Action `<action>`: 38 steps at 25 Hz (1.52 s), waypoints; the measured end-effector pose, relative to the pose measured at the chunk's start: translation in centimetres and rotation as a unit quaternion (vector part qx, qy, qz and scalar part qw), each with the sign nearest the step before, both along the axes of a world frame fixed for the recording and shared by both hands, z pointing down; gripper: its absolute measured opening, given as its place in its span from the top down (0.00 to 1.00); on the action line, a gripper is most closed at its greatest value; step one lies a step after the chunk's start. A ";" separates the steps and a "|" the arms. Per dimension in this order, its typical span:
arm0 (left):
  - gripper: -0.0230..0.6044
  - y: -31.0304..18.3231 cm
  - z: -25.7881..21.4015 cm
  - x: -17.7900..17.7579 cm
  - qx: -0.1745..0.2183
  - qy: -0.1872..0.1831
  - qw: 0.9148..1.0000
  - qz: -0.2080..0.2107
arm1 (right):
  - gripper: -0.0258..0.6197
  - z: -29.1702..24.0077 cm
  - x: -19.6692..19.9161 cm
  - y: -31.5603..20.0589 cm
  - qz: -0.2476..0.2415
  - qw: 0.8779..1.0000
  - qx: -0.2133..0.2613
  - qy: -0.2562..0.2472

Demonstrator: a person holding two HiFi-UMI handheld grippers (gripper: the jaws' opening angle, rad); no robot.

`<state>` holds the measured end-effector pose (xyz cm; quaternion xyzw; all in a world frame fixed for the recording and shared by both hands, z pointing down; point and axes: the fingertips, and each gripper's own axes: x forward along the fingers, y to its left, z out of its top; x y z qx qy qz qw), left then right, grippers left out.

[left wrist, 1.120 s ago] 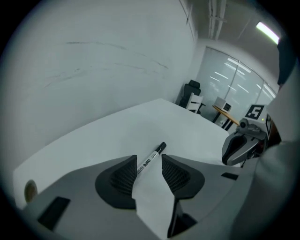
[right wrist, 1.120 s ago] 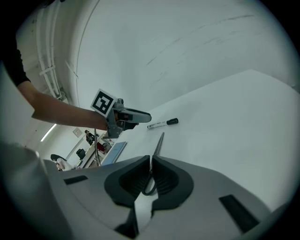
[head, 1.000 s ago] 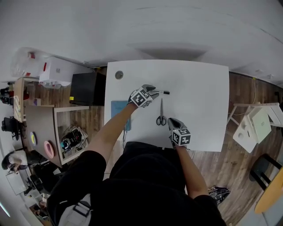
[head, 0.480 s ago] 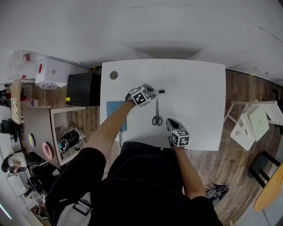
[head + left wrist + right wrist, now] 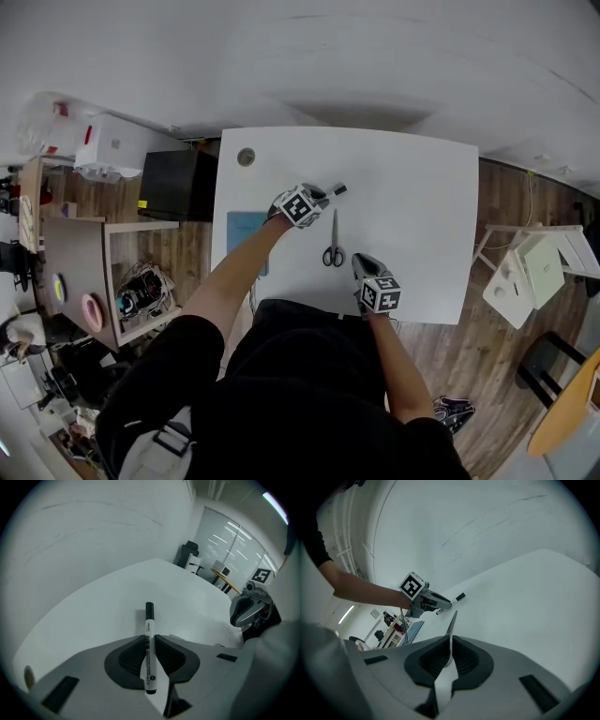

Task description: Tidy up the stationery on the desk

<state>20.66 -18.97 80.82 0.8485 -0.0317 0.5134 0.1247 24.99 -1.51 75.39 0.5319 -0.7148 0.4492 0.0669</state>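
A white marker point(image 5: 149, 620) with a black cap sits between the jaws of my left gripper point(image 5: 150, 640), and the pads press on its barrel after just closing. In the head view my left gripper point(image 5: 323, 195) is at the desk's middle with the marker point(image 5: 336, 190) angled up to the right. Grey-handled scissors point(image 5: 333, 242) lie shut on the white desk point(image 5: 412, 206), blades pointing away from me. My right gripper point(image 5: 360, 260) rests just right of their handles, shut, with nothing seen in its grip. In the right gripper view the scissors' blade point(image 5: 452, 623) runs ahead of my right gripper point(image 5: 450, 641).
A blue notebook point(image 5: 247, 232) lies near the desk's left edge. A round cable hole point(image 5: 246, 157) sits at the far left corner. A black cabinet point(image 5: 178, 187) and a wooden shelf unit point(image 5: 141, 272) stand left of the desk.
The left jaws have closed on the marker, which lay flat pointing right and now tilts up at its cap end. The right gripper and the scissors have stayed in place.
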 end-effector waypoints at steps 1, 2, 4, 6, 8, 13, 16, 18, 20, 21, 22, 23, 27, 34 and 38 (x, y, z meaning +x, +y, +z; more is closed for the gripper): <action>0.85 0.1 -0.4 -0.3 0.003 0.006 1.000 -0.014 | 0.90 -0.1 -0.1 -0.1 -0.006 1.000 0.004 0.007; 0.85 0.3 -1.0 -0.7 0.005 0.013 0.999 -0.032 | 0.90 -0.2 -0.2 -0.2 -0.017 1.000 0.009 0.018; 0.85 0.9 -2.3 -1.5 0.002 0.031 0.996 -0.080 | 0.90 -0.5 -0.8 -0.5 -0.046 0.998 0.019 0.039; 0.85 1.8 -3.3 -2.7 -0.004 0.042 0.990 -0.131 | 0.90 -0.7 -1.7 -1.0 -0.072 0.996 0.026 0.044; 0.85 2.8 -3.7 -4.3 -0.005 0.046 0.985 -0.166 | 0.90 -1.0 -2.7 -1.6 -0.090 0.995 0.031 0.042; 0.85 5.2 -4.6 -8.2 -0.018 0.073 0.970 -0.231 | 0.90 -1.3 -5.3 -2.7 -0.124 0.991 0.036 0.036; 0.85 6.2 -4.6 -11.1 -0.012 0.067 0.959 -0.274 | 0.90 -1.0 -7.2 -2.7 -0.144 0.989 0.032 0.029; 0.85 6.8 -4.3 -13.2 -0.015 0.060 0.949 -0.310 | 0.90 -1.0 -8.7 -2.7 -0.160 0.986 0.030 0.026; 0.85 7.5 -3.9 -14.9 -0.026 0.057 0.937 -0.345 | 0.90 -1.1 -10.4 -2.6 -0.183 0.982 0.034 0.033; 0.85 7.9 -3.8 -15.7 -0.031 0.057 0.930 -0.361 | 0.90 -1.2 -11.2 -2.5 -0.196 0.979 0.038 0.041; 0.85 8.1 -3.8 -16.3 -0.034 0.058 0.924 -0.376 | 0.90 -1.4 -12.0 -2.4 -0.208 0.976 0.041 0.047; 0.85 8.3 -3.9 -16.9 -0.037 0.058 0.919 -0.388 | 0.90 -1.6 -12.8 -2.4 -0.217 0.974 0.045 0.051; 0.85 8.7 -3.0 -19.2 -0.044 0.041 0.902 -0.427 | 0.90 -2.2 -15.0 -2.6 -0.230 0.971 0.047 0.047; 0.85 8.4 -1.6 -20.5 -0.064 0.035 0.884 -0.462 | 0.90 -1.8 -15.9 -2.0 -0.234 0.971 0.029 0.045; 0.85 8.1 -1.4 -20.2 -0.068 0.030 0.880 -0.469 | 0.90 -2.2 -15.6 -2.0 -0.225 0.973 0.028 0.042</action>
